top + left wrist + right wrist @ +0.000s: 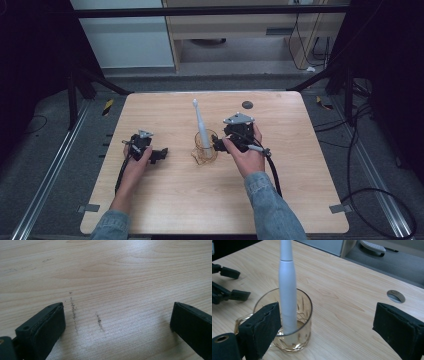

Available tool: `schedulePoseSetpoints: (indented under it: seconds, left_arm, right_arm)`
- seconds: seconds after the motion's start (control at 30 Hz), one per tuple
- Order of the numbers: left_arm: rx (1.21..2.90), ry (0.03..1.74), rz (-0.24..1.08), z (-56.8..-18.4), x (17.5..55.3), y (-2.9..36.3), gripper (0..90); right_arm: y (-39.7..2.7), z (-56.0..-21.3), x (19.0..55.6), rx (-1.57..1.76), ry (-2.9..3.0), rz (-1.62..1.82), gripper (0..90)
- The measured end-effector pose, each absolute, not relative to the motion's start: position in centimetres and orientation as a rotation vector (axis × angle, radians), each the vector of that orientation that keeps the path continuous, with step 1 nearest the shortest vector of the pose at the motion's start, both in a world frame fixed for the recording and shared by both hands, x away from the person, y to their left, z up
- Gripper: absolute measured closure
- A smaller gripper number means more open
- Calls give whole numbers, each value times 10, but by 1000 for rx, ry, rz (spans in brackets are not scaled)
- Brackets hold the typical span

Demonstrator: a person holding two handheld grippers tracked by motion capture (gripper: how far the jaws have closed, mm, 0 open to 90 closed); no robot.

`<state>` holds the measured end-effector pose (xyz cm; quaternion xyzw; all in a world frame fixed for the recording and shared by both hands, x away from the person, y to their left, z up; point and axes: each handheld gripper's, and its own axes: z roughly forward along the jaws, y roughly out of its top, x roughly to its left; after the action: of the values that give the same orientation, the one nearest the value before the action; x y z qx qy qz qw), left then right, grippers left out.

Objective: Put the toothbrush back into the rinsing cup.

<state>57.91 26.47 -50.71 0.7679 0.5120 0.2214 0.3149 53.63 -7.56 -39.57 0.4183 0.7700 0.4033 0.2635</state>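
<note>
Wooden table [170,195] — toothbrush [201,127] upright in glass cup [205,148]; right gripper [220,145] beside, left gripper [161,155] apart — jaws spread.

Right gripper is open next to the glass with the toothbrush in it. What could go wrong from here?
1. The electric toothbrush stands tall and leaning in the glass cup; a knock from the right gripper, whose jaw is right beside the rim, could tip both.
2. Closing on the smooth, tapered handle may let it slip.
3. The left gripper rests open, apart from the cup, so nothing steadies it.
</note>
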Motion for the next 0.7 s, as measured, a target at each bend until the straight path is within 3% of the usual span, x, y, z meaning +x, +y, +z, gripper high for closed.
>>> schedulePoseSetpoints:
  seconds: [0.7]
  left_arm:
    - [2021, 1351, 584, -507, 579, 264, 0]
  right_arm:
    - [-127, -407, 538, 1221, 2029, 1002, 90]
